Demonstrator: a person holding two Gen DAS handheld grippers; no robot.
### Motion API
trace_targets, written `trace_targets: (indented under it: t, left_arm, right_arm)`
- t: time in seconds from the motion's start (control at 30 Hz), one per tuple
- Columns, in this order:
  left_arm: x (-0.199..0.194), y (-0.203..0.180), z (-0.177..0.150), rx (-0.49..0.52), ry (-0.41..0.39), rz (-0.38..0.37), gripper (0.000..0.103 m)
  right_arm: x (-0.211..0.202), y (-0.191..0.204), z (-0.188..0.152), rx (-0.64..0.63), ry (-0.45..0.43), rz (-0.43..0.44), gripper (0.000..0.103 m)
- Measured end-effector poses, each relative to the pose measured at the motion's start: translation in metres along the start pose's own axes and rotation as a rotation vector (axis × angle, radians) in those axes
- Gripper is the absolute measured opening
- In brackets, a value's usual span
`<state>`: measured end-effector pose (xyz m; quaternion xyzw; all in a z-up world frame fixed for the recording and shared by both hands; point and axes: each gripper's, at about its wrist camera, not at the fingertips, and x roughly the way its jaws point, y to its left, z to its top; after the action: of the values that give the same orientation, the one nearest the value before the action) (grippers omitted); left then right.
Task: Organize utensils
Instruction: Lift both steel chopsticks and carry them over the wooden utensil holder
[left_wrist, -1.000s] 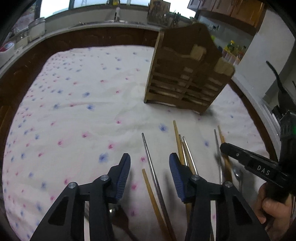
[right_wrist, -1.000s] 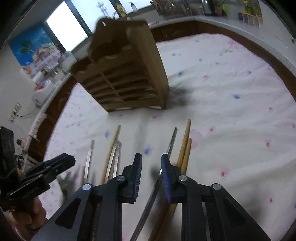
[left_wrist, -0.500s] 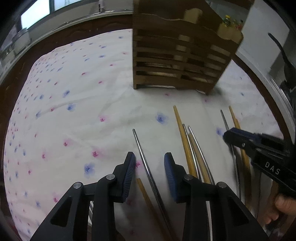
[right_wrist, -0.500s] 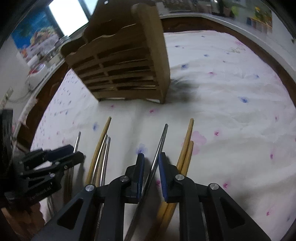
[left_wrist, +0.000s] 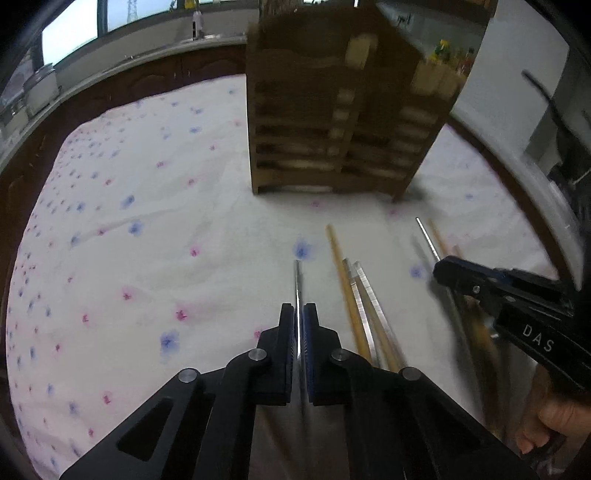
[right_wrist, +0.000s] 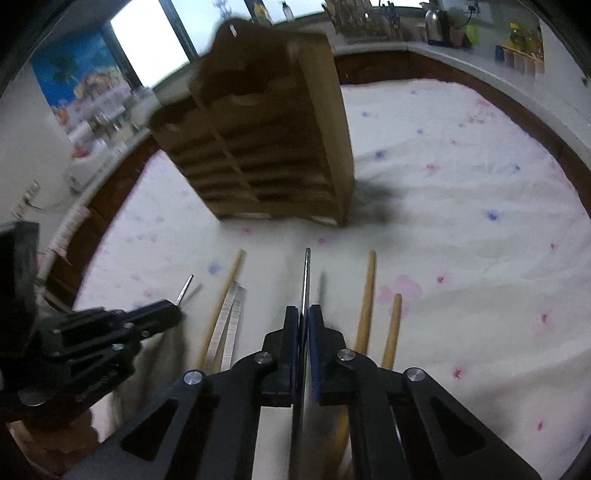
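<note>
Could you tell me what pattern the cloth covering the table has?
The cloth is white, dotted with small pink and blue flowers; the left wrist view shows it best.

Bright windows (left_wrist: 70, 33) line the far wall above a pale countertop (right_wrist: 461, 55) and dark wooden cabinets (left_wrist: 155, 79).

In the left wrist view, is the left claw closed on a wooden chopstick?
No, the left claw is shut on a thin metal chopstick; the wooden chopstick lies beside it.
</note>
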<state>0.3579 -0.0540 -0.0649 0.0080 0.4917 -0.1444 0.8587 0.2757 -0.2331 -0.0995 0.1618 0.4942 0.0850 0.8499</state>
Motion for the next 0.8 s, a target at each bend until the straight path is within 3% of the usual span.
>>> trace_targets:
  t: [0.1, 0.43, 0.8]
  left_arm:
    - [-0.03, 0.0, -0.002, -0.008, -0.053, -0.025, 0.003]
    - [-0.126, 0.014, -0.022, -0.049, -0.194, -0.117, 0.002]
    - [-0.182, 0.014, -0.044, -0.054, -0.288, -0.16, 0.003]
  right_arm:
    - [-0.025, 0.001, 0.003, 0.017, -0.044, 0.053, 0.005]
    - [-0.092, 0.019, 0.008, -0.017, -0.18, 0.093, 0.005]
    - [-0.135, 0.019, 0.006, -0.026, -0.332, 0.127, 0.005]
